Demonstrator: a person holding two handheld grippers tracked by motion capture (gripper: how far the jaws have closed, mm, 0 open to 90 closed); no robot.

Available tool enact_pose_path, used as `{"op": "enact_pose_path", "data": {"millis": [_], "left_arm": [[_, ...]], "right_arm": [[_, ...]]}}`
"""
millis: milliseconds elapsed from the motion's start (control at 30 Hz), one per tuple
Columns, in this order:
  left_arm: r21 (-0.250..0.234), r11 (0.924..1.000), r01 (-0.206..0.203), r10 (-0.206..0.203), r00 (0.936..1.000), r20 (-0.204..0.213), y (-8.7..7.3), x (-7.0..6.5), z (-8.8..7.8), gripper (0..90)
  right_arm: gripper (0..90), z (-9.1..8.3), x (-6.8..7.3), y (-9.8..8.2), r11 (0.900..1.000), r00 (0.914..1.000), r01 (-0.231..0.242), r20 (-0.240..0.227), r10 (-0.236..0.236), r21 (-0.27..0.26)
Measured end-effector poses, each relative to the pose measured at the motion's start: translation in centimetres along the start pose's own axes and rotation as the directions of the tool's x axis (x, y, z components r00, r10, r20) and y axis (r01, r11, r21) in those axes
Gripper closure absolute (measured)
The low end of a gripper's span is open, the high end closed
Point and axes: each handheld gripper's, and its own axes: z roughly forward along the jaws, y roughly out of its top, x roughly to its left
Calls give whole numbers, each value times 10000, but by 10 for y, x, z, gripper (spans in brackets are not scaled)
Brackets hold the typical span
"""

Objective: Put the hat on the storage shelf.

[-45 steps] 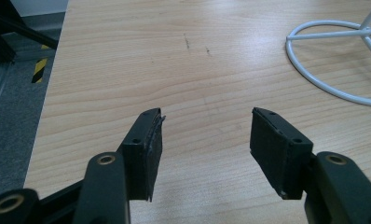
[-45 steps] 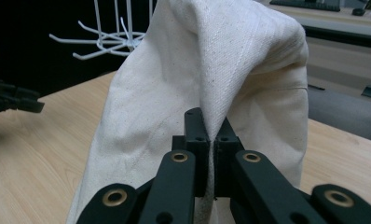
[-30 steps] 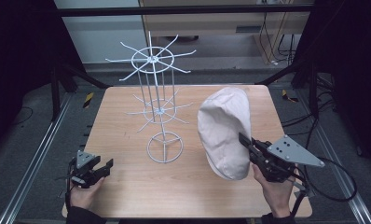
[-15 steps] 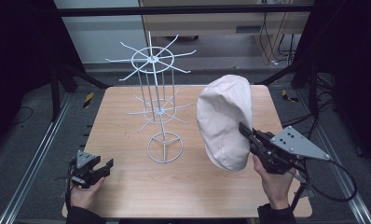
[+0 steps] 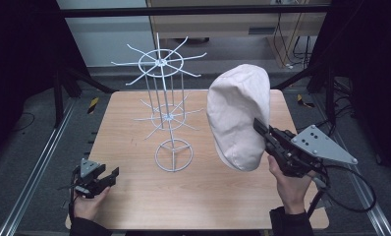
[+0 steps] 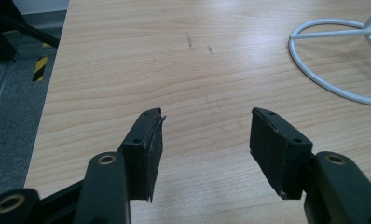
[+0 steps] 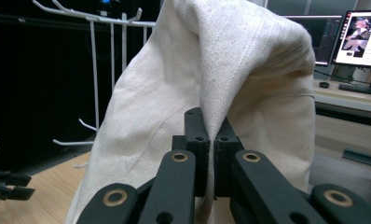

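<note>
The right gripper point(image 5: 262, 129) is clamped on the cloth hat point(image 5: 237, 115); the thin fold between its fingers may slip. The left gripper point(image 6: 206, 135) has its fingers apart.

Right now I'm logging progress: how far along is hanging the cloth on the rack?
Done: the right gripper has the cream cloth hat pinched and lifted off the table. Left: no hook of the white wire rack holds it yet. The left gripper rests open.

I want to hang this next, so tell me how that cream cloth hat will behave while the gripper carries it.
The cream cloth hat probably stays floppy: it folds and drapes around the shut right gripper. It seems light, hanging from one pinch. Its woven surface likely grips rather than slips.
</note>
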Motion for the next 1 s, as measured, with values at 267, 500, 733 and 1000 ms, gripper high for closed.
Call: {"op": "enact_pose_path", "data": {"millis": [267,500,733,1000], "left_arm": [[42,10000,-39,39,10000,-13,0,0,1,441],[65,10000,-41,41,10000,-5,0,0,1,442],[44,10000,-70,70,10000,12,0,-1,1,442],[3,10000,-65,65,10000,-1,0,-1,0,441]], "right_arm": [[889,3,3,10,9994,9998,188,18,-188,-285],[889,6,4,22,9975,9998,203,-78,-209,-673],[889,10,12,39,9922,9992,319,-203,-346,-1204],[889,22,19,56,9878,9976,488,-419,-555,-1480]]}}
